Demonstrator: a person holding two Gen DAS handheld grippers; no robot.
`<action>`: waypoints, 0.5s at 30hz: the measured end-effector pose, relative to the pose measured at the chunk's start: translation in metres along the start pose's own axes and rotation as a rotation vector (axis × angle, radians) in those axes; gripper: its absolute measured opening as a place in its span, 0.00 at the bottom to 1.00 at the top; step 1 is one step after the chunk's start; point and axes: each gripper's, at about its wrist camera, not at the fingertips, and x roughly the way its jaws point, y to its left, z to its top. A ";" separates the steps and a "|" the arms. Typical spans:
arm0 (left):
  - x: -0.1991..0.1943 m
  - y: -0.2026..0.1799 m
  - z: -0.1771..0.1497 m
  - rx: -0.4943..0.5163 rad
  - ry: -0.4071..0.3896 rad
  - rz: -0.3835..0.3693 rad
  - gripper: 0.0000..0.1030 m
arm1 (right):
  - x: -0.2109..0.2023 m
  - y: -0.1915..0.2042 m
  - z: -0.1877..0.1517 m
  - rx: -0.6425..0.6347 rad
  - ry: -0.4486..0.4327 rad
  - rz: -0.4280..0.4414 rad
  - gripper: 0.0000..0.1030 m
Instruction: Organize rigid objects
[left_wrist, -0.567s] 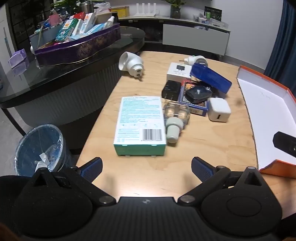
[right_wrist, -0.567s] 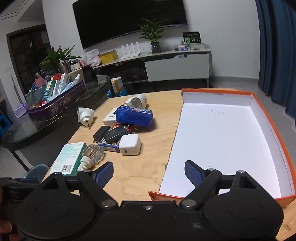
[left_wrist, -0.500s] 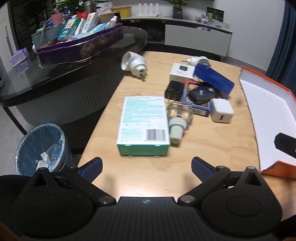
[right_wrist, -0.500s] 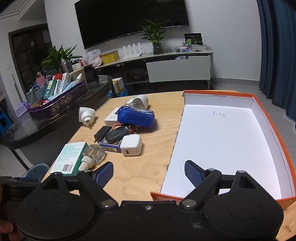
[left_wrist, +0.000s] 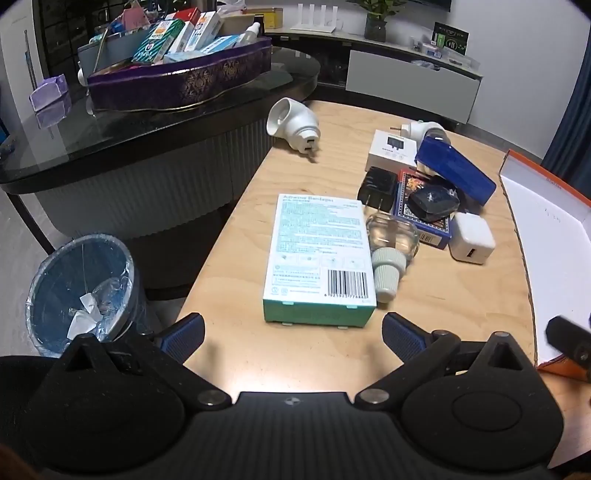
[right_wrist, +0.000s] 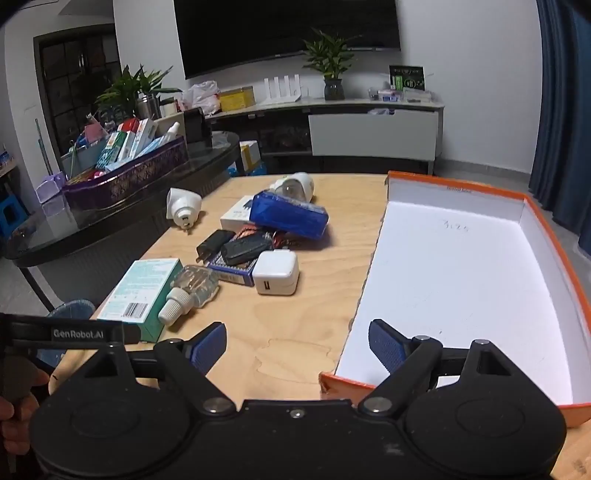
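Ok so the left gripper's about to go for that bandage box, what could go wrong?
The glass bottle lies on its side right against the bandage box; the open left gripper closing on the box could knock it rolling. The blue case leans on other items and could slide if they shift.

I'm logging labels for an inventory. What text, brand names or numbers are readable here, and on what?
"Adhesive Bandages": heading on the teal bandage box; its small print and barcode digits are too small to read.
"GenRobot.AI": on the left gripper, as seen from the right wrist view.
"3.25", roughly: handwritten inside the orange tray; faint.
Print on the tray's far rim, the white charger box and the patterned card box: unreadable.
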 end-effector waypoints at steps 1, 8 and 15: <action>0.000 0.000 0.000 0.004 0.002 0.002 1.00 | 0.002 0.000 0.000 0.004 0.010 0.005 0.96; 0.004 0.000 -0.001 0.008 0.019 0.009 1.00 | 0.005 0.007 -0.003 -0.011 0.035 0.012 0.96; 0.005 0.000 -0.002 0.024 0.025 0.013 1.00 | 0.009 0.012 -0.004 0.008 0.059 0.008 0.96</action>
